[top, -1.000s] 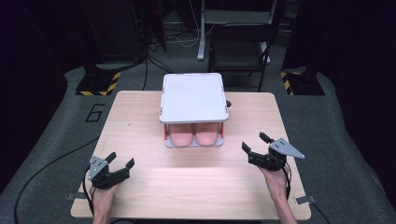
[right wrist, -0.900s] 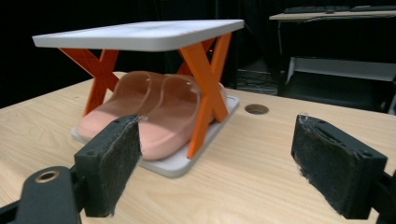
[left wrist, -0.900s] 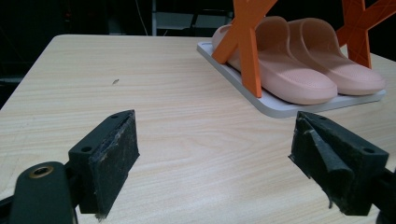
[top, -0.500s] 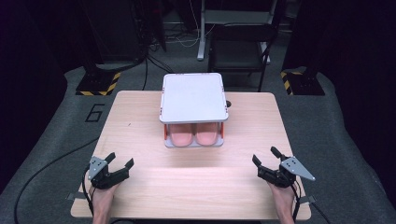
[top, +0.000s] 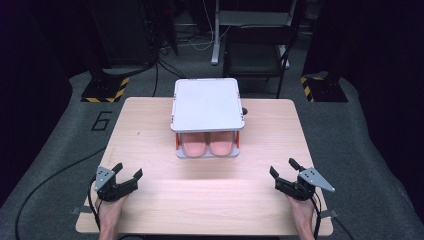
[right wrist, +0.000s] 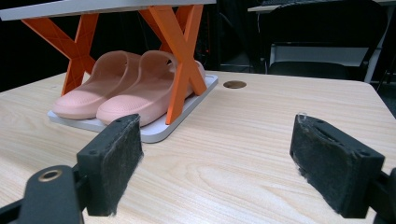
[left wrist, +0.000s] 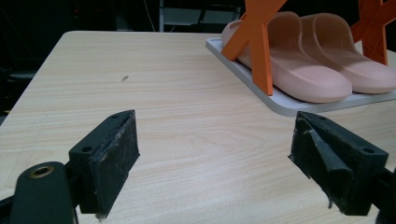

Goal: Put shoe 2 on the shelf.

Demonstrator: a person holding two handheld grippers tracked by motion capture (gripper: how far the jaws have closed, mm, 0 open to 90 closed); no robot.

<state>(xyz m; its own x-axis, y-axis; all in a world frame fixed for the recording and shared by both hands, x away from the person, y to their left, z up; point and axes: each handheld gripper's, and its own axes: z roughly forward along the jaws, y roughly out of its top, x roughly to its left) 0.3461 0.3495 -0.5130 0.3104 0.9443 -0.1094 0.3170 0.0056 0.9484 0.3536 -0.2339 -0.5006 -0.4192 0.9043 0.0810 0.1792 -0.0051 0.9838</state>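
— High view first: where do the pink slippers (top: pixel 207 144) sit?
— On the rack's lower shelf (top: pixel 207 154) at table centre, at one o'clock from the left gripper (top: pixel 123 177) and eleven o'clock from the right gripper (top: pixel 283 170), well apart from both.
— Jaws?
— Both spread wide, holding nothing.
— Surface, room?
— Pale wooden table (top: pixel 150 130), grey floor, dark surroundings. Bare wood between grippers and rack; both hover near the table's six o'clock edge.

The high view looks forward and down over the whole table (top: pixel 210 200) from the person's side; each gripper view sits low near the tabletop, facing the rack (left wrist: pixel 254 42) closely from opposite sides; all three share the pink slippers (top: pixel 207 145).
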